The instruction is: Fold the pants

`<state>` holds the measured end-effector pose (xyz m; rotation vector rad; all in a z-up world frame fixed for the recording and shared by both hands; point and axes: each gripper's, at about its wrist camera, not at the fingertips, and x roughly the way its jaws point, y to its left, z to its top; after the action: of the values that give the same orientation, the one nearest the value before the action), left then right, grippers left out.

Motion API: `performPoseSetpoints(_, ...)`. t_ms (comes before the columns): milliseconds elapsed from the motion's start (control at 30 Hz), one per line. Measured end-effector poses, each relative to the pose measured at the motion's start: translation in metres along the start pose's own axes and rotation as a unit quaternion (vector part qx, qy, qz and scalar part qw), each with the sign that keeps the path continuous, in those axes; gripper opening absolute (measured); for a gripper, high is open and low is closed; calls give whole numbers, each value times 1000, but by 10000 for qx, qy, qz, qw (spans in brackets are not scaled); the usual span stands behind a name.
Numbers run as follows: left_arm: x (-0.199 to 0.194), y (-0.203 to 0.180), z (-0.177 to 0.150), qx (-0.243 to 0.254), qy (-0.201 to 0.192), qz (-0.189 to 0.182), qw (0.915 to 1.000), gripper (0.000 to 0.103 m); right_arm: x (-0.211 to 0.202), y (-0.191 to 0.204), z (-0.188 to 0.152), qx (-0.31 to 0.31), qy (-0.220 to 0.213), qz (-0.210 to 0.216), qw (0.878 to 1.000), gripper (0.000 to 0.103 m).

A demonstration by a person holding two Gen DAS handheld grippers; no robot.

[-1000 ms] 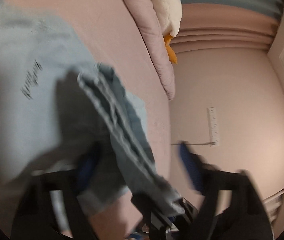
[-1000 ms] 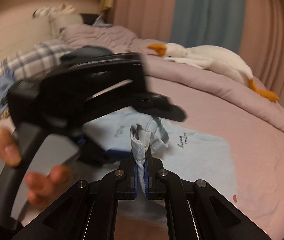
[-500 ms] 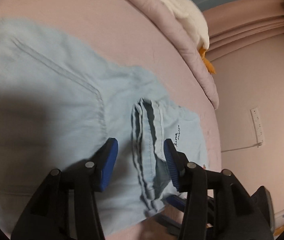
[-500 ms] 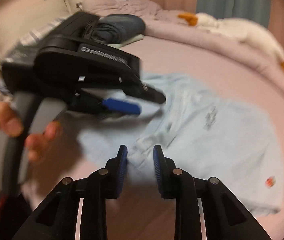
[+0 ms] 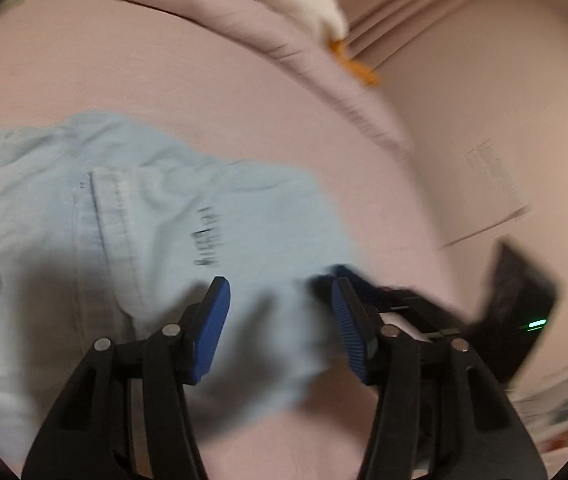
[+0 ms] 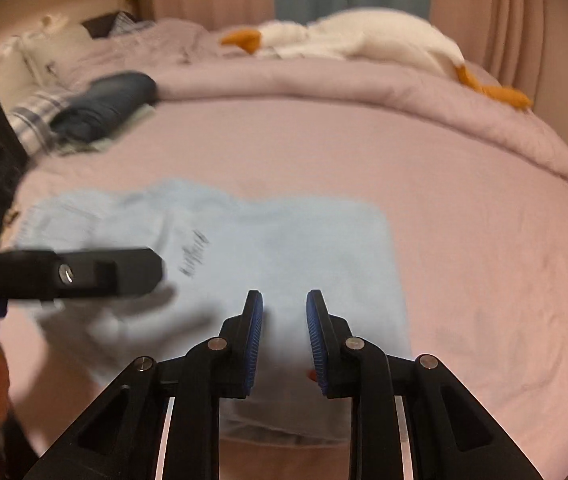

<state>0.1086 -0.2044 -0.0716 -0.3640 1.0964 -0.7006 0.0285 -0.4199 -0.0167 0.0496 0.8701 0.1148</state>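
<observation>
The light blue pants (image 5: 156, 232) lie folded flat on the pink bed, with a small black script print on top; they also show in the right wrist view (image 6: 276, 252). My left gripper (image 5: 280, 300) is open and empty, hovering over the pants' near right part. My right gripper (image 6: 284, 312) is open and empty above the pants' near edge. The left gripper (image 6: 84, 274) shows in the right wrist view at the left, over the pants. The right gripper (image 5: 424, 304) shows blurred at the right of the left wrist view.
A rolled pink duvet (image 6: 364, 88) with a white goose plush (image 6: 364, 36) lies along the far side of the bed. Folded dark and plaid clothes (image 6: 104, 108) sit at the far left. Pink sheet (image 6: 484, 240) stretches right of the pants. Pink wall (image 5: 504, 120) lies beyond the bed.
Both grippers have let go of the pants fold, which now lies flat. Both grippers have opened and pulled back toward the near edge; the right gripper held the fold a second ago.
</observation>
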Motion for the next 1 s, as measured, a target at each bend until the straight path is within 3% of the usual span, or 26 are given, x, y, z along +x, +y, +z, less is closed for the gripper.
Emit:
performPoseSetpoints(33, 8, 5, -3, 25, 11, 389, 9992, 43, 6, -1, -6, -19, 95, -149, 9998, 26)
performPoseSetpoints(67, 9, 12, -7, 5, -12, 514, 9987, 18, 11, -3, -12, -104, 182, -380, 9991, 26)
performPoseSetpoints(133, -4, 37, -18, -188, -196, 633, 9976, 0, 23, -6, -22, -450, 197, -817, 9954, 25)
performPoseSetpoints(200, -20, 54, -32, -414, -279, 467, 9977, 0, 20, -12, -27, -455, 21, -660, 9968, 25)
performPoseSetpoints(267, -32, 57, -45, -312, -278, 451, 9981, 1, 21, -14, -23, -500, 73, -787, 9956, 25)
performPoseSetpoints(400, -46, 62, -58, -201, -325, 438, 9983, 1, 19, -24, -7, 223, 266, -866, 9956, 25)
performPoseSetpoints(467, -44, 69, -58, -349, -306, 328, 9984, 1, 2, -11, 0, 191, -83, -566, 9982, 25)
performPoseSetpoints(600, -40, 67, -57, -436, -312, 255, 9982, 1, -3, 42, 20, -506, -345, 793, 9950, 25)
performPoseSetpoints(633, -40, 67, -58, -473, -321, 224, 9981, 1, 5, 51, 24, -637, -271, 903, 9935, 25)
performPoseSetpoints(700, -41, 67, -57, -588, -319, 147, 9977, 1, 33, 76, 35, -1116, -4, 959, 9891, 6)
performPoseSetpoints(800, -38, 65, -51, -706, -298, 115, 9970, 0, 63, 107, 40, -1651, 383, 1123, 9791, 4)
performPoseSetpoints(867, -40, 71, -50, -889, -298, -49, 9956, 0, 72, 123, 46, -1957, 319, 1019, 9748, 4)
performPoseSetpoints(1000, -43, 68, -52, -836, -349, -9, 9959, 0, 85, 104, 69, -1097, 515, 1460, 9818, 4)
